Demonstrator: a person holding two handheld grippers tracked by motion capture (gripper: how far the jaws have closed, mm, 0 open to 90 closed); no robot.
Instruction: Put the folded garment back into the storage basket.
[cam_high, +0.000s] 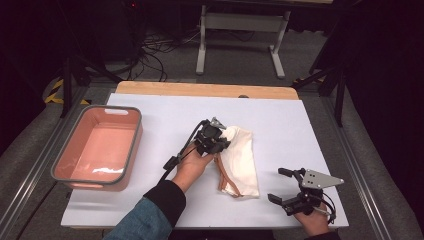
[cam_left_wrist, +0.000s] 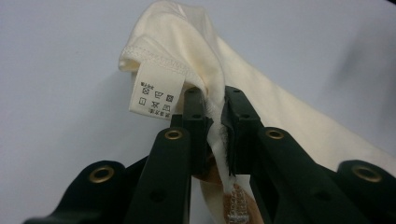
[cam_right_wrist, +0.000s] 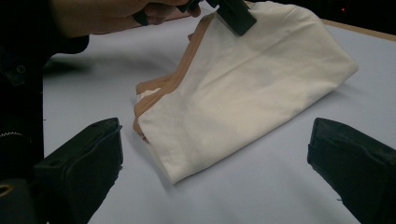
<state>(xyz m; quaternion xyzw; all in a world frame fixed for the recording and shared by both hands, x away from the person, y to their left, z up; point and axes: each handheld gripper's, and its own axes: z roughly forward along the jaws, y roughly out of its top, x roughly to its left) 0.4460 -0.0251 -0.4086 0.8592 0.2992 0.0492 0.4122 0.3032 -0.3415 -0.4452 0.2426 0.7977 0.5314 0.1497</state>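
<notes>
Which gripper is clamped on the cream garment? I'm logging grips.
The left gripper: its jaws pinch the cream garment at its edge. The right gripper stands open on nothing.

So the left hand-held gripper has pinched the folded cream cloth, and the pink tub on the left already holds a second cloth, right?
Not quite. The left hand-held gripper does pinch the folded cream cloth with the brown trim, but the pink plastic tub with the grey rim has nothing in it, as the high view shows.

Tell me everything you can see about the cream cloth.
The cream cloth is a folded garment of soft fabric with a tan-brown trimmed edge and a white care label. It lies on the white table, right of the pink bin. The left gripper pinches and lifts one stitched edge.
</notes>
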